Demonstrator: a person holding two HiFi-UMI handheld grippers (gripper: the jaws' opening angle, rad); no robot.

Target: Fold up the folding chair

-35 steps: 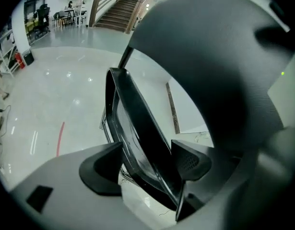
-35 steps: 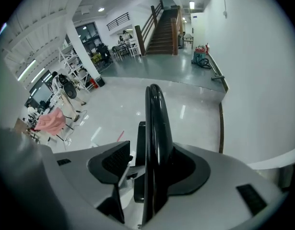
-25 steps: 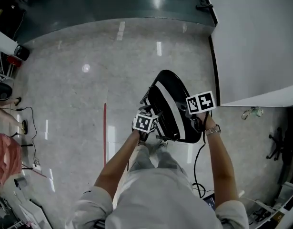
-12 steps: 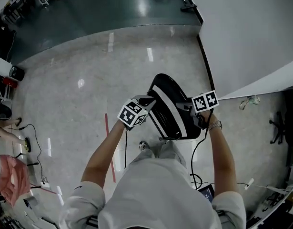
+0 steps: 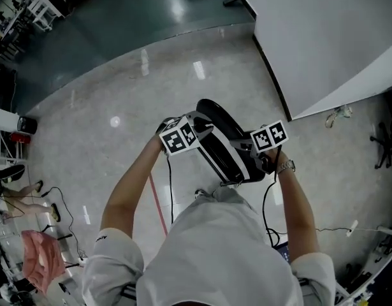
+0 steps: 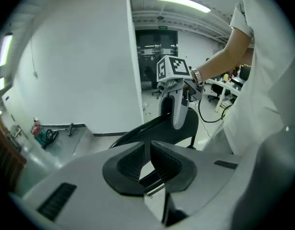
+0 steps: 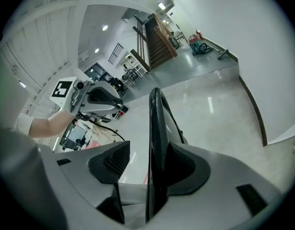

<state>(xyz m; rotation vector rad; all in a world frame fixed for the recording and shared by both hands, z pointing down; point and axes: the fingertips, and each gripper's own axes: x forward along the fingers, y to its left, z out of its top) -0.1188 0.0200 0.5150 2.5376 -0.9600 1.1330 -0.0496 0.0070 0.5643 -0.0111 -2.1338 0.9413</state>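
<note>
The folding chair is black with a white stripe and stands on the pale floor in front of me. My left gripper is at its upper left edge. In the left gripper view the left gripper is shut, pads together, nothing visible between them. The chair's black rim lies just beyond its tips. My right gripper is at the chair's right side. In the right gripper view the thin chair panel stands between the jaws of the right gripper, against one finger, with a gap to the other.
A white partition wall runs along the right. Beyond the pale floor lies a darker floor. A red line and a black cable are by my feet. Clutter sits far left.
My left gripper rose from the chair's lower left to its upper left edge and rolled over. The chair looks narrower and steeper. The right gripper barely moved.
</note>
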